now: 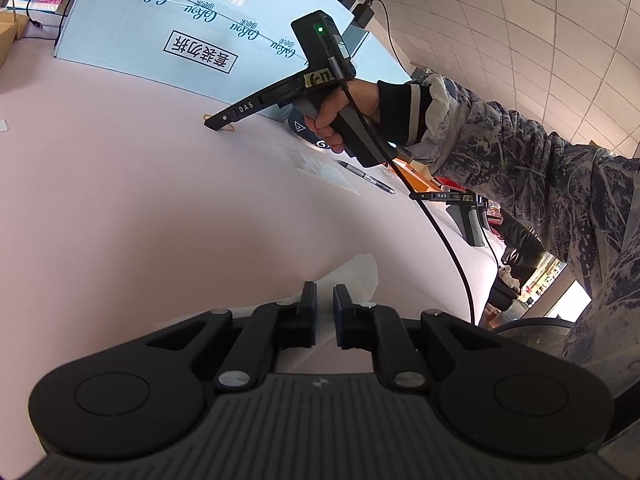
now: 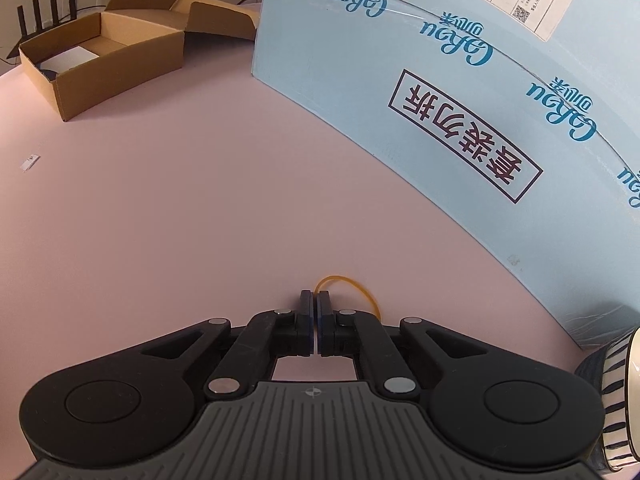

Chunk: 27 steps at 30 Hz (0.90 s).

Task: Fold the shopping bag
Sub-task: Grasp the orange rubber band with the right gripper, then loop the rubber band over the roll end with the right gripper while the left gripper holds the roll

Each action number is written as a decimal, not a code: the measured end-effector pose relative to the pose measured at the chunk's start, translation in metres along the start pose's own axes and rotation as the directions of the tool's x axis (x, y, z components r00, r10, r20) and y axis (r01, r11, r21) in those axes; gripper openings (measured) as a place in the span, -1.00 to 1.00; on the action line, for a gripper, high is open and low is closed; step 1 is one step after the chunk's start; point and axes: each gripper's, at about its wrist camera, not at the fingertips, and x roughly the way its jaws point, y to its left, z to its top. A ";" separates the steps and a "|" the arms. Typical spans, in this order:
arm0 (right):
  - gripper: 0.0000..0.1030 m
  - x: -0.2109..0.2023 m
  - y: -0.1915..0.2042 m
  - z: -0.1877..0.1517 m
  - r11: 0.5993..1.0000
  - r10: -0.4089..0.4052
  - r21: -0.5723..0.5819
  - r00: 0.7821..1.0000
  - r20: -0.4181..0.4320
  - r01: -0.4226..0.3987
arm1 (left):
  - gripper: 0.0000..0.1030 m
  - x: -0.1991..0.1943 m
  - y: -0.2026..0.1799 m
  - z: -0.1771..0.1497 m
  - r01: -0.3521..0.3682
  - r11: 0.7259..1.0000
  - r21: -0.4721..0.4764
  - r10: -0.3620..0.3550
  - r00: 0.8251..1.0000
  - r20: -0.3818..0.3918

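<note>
Right gripper [image 2: 314, 312] nearly closed, pinching rubber band [image 2: 362, 290] near blue box [image 2: 460, 128]; left gripper [image 1: 325, 312] slightly open, empty, over thin, limp, probably plastic bag [image 1: 356, 276]; grip edges.

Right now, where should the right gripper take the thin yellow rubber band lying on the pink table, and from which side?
Pinch the thin yellow rubber band at its near-left end, where the strand meets the almost closed jaws of the right gripper. Come from above, away from the light blue carton: the loop lies flat on the pink table. Whether it is pinched, I cannot tell.
</note>
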 end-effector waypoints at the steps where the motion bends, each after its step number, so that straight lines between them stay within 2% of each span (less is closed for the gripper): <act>1: -0.98 -0.007 -0.004 -0.002 0.999 0.014 0.035 1.000 0.019 -0.014 | -0.83 0.000 0.000 0.000 -0.001 1.000 -0.003 0.001 1.000 -0.001; 3: -0.98 -0.030 -0.009 -0.008 0.994 0.046 0.091 0.996 0.076 -0.053 | -0.83 0.000 0.000 0.000 -0.002 1.000 -0.009 0.002 1.000 -0.004; 8: -0.98 -0.094 -0.004 -0.033 0.978 0.108 0.163 0.983 0.148 -0.132 | -0.83 0.000 0.000 0.001 -0.004 1.000 -0.007 0.004 1.000 -0.012; 12: -0.98 -0.128 0.010 -0.073 0.933 0.226 0.249 0.961 0.159 -0.261 | -0.83 -0.001 0.000 0.001 -0.005 1.000 -0.006 0.005 1.000 -0.010; 15: -0.97 -0.148 0.030 -0.111 0.878 0.311 0.320 0.932 0.187 -0.357 | -0.83 -0.001 0.000 0.000 -0.009 1.000 -0.002 0.009 1.000 -0.010; 17: -0.97 -0.157 0.042 -0.127 0.841 0.357 0.356 0.912 0.202 -0.408 | -0.83 0.000 0.000 0.001 -0.009 1.000 -0.006 0.009 1.000 -0.011; 19: -0.97 -0.165 0.054 -0.136 0.823 0.387 0.360 0.897 0.212 -0.440 | -0.83 0.000 0.001 0.001 -0.007 1.000 -0.010 0.007 1.000 -0.013; 22: -0.97 -0.169 0.062 -0.144 0.800 0.400 0.388 0.889 0.225 -0.458 | -0.83 -0.001 0.002 0.002 -0.006 1.000 -0.013 0.005 1.000 -0.016; 27: -0.92 -0.152 0.056 -0.152 0.706 0.451 0.494 0.860 0.239 -0.507 | -0.83 0.000 0.004 0.002 0.002 1.000 -0.017 -0.002 1.000 -0.012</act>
